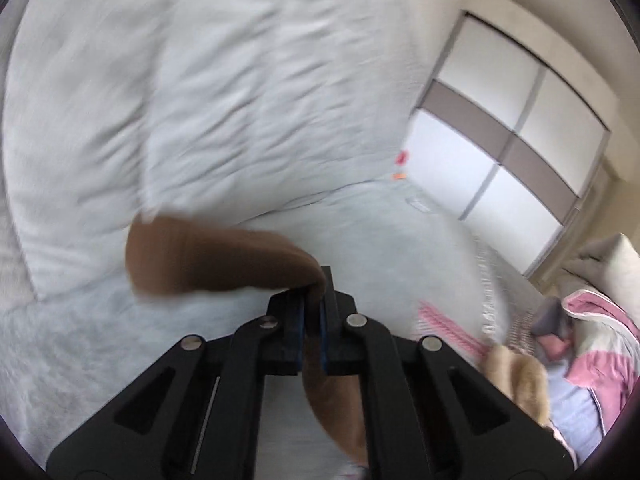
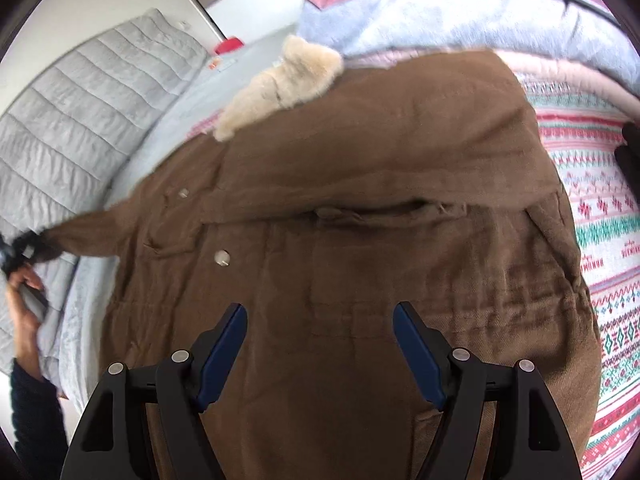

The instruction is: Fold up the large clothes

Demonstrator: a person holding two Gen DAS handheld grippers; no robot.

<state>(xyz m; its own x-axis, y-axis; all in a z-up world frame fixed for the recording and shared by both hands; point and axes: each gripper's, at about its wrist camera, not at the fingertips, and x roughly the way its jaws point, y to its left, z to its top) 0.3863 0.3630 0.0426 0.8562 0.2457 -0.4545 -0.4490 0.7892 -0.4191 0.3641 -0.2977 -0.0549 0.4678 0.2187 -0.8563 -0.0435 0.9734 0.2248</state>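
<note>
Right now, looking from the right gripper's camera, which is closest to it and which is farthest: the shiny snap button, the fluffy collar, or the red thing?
From the right hand-held gripper:
1. Snap button, on the brown coat, just ahead, left.
2. Fluffy collar, at the coat's top.
3. Red thing, beyond the collar, upper left.

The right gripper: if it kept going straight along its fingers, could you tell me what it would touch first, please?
Most likely the brown coat. The right gripper is open and points at the coat's front panel, which fills the space between and beyond its fingers. How far off the cloth lies is hard to judge.
</note>
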